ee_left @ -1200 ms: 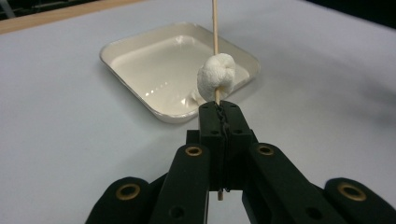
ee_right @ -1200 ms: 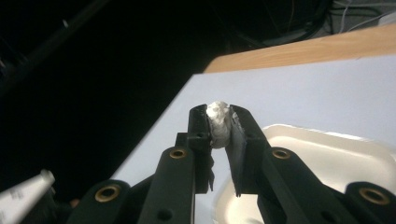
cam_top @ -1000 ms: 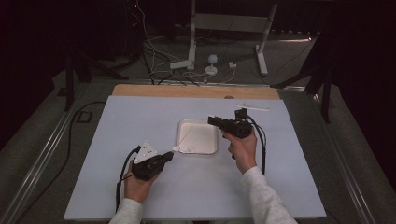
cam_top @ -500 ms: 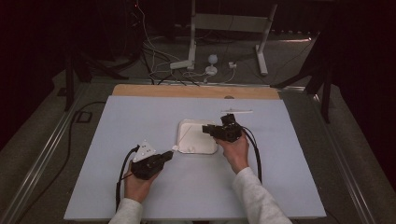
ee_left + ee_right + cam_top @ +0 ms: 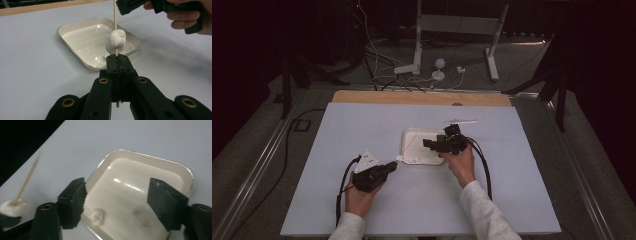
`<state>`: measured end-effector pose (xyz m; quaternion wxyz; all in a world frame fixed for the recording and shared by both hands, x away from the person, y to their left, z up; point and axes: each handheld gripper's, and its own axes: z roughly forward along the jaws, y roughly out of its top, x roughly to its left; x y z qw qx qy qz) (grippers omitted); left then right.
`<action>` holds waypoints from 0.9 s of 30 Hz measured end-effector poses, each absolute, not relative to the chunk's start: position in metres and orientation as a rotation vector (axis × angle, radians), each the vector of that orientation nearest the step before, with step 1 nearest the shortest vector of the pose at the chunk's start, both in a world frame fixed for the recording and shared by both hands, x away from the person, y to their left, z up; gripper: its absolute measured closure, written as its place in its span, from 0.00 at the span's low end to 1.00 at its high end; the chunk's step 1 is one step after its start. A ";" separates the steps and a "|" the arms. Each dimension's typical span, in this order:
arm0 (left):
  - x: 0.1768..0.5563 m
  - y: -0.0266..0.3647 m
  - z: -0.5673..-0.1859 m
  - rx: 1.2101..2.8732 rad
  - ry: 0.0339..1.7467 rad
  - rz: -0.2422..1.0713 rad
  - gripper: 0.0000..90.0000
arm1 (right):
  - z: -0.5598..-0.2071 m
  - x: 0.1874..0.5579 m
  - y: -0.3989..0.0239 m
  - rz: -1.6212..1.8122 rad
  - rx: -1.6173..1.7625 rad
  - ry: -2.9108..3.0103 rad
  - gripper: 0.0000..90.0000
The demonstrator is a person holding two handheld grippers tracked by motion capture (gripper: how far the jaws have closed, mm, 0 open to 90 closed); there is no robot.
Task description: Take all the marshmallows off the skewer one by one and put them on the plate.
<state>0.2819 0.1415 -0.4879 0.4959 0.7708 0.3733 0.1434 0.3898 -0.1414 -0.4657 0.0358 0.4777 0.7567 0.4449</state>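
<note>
Left gripper view: puffy marshmallow (image 5: 115,41) on thin wooden skewer (image 5: 115,12), glossy rounded tray (image 5: 75,26).

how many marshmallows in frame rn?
2. One marshmallow is threaded on the skewer clamped in the left claw, over the tray's near edge. The other lies in the tray below the open right claw. None seem hidden.

The high view looks down from the desk's (image 5: 362,210) near edge; both close, somewhat blurred gripper views share the tray (image 5: 75,27).
</note>
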 end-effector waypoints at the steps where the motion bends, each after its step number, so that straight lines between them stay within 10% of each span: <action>1: 0.282 0.141 -0.488 1.864 0.906 0.347 1.00 | -0.464 0.385 -0.139 1.410 1.446 2.350 0.32; 27: 0.281 0.138 -0.488 1.845 0.889 0.321 1.00 | -0.476 0.350 -0.095 1.810 1.388 2.541 0.70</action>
